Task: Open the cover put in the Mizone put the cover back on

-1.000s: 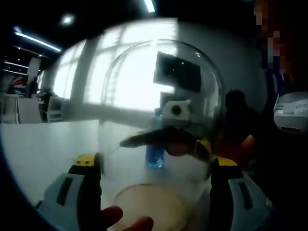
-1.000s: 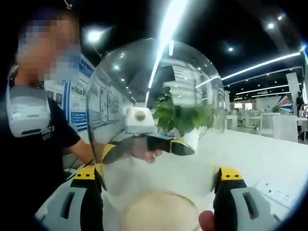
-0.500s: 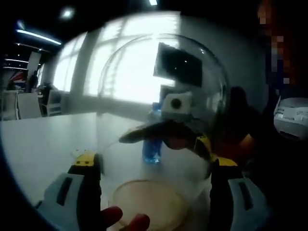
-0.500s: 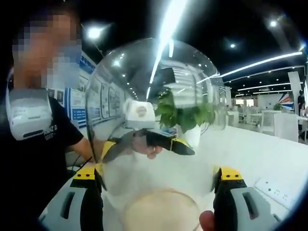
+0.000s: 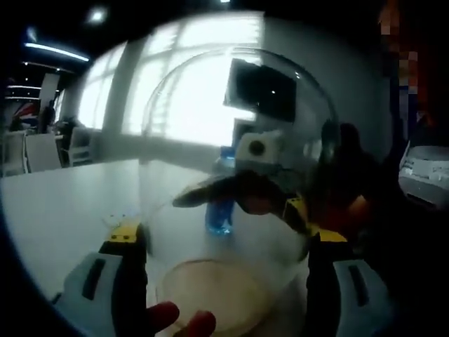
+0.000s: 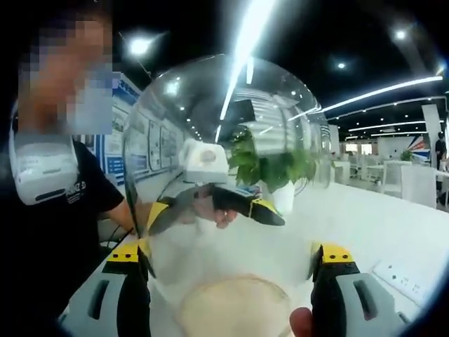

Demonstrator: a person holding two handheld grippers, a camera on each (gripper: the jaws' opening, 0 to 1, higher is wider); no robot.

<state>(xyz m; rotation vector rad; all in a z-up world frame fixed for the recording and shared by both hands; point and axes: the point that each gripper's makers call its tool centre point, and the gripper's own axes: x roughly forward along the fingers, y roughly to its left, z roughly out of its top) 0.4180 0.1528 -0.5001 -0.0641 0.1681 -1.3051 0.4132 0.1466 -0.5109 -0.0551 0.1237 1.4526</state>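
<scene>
Holding the clear glass dome cover (image 5: 238,133) between them, the left gripper (image 5: 224,281) and right gripper (image 6: 231,281) each grasp it — blue Mizone bottle (image 5: 219,203) stands on the white bench (image 5: 63,203) behind.

A clear, glossy glass-like cover (image 5: 235,154) is seen between the jaws of the left gripper (image 5: 224,242), with ceiling lights reflected off its smooth dome. Beneath it, a matt, pale wood-look base (image 6: 235,305) is shown. The jaws look like smooth grey and yellow plastic. Beyond the cover, a translucent blue plastic bottle (image 5: 219,210) and a smooth white tabletop (image 5: 63,203) are visible.
</scene>
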